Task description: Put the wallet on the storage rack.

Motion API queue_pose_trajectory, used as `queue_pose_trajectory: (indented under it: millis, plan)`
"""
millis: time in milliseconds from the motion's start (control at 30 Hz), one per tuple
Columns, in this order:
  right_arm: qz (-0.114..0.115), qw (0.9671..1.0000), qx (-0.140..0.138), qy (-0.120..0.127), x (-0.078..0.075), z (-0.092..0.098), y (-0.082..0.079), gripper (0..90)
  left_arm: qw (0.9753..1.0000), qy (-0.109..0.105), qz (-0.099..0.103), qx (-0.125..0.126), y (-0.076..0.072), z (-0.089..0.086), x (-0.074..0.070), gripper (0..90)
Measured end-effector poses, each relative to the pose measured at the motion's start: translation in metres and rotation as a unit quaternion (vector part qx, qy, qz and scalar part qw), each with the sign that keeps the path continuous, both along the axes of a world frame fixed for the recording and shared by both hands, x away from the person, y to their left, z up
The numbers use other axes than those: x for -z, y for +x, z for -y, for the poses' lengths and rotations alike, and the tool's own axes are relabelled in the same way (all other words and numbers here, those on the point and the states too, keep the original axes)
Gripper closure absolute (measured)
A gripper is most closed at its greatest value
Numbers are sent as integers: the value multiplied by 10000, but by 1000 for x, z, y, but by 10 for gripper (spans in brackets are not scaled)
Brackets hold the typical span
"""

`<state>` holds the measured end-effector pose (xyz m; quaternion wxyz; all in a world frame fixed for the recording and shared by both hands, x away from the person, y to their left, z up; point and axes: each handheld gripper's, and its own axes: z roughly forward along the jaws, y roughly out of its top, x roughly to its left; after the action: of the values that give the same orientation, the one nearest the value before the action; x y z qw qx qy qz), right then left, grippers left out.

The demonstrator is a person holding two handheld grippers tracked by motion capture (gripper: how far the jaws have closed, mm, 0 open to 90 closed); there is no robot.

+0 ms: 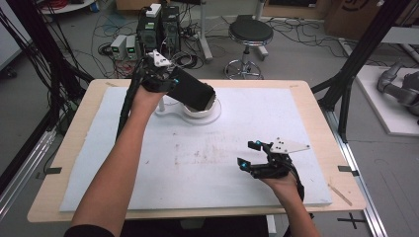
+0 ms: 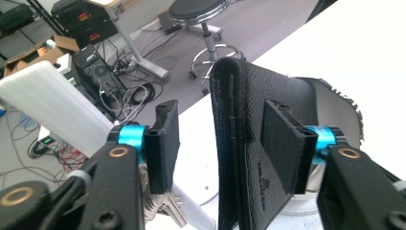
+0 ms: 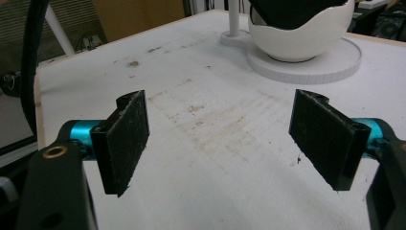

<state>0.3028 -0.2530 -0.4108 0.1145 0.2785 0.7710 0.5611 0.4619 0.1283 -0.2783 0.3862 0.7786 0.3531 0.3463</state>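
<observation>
Over the far middle of the table [image 1: 306, 123], the left gripper [image 1: 190, 91] is hovering beside a black wallet [image 1: 197, 94] that is sitting tilted in a white bowl [image 1: 200, 111] on a round white stand [image 1: 212, 117]. From the left gripper view its jaws are standing apart, one pad lying flat against the wallet [image 2: 244, 143] face while the other is hanging clear of the folded edge, so the wallet seems to be resting between them rather than being squeezed; that looks like a letting-go or a first touch, though which one I cannot tell. Leaning the wallet into the bowl is probably keeping it from sliding off. Near the table's front, the right gripper [image 1: 249, 154] is waiting well apart, its jaws spread wide over bare, scuffed surface and gripping nothing, likely kept out of the way. Keys [image 2: 165, 206] are dangling just below the left gripper, partly hidden by its jaw, and a white slab [image 2: 52, 103] is cut off by the frame edge. Much of the bowl's inside is being covered by the wallet, and in the right gripper view the bowl [image 3: 301, 36] is being cropped at the top
</observation>
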Motion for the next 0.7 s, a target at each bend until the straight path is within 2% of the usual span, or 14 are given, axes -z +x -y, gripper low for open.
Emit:
queue_pose_trajectory:
  millis: [100,367,700]
  plan:
    - [-27,10000,49,-4,0,1,0,214,9997,-227,-46,124,-5,-2,-2,425]
    - [18,10000,59,-10,0,0,0,214,9996,-240,23,169,-13,-3,-7,418]
    - [18,9999,129,26,0,4,0,214,9975,-571,84,412,-35,-17,-11,390]
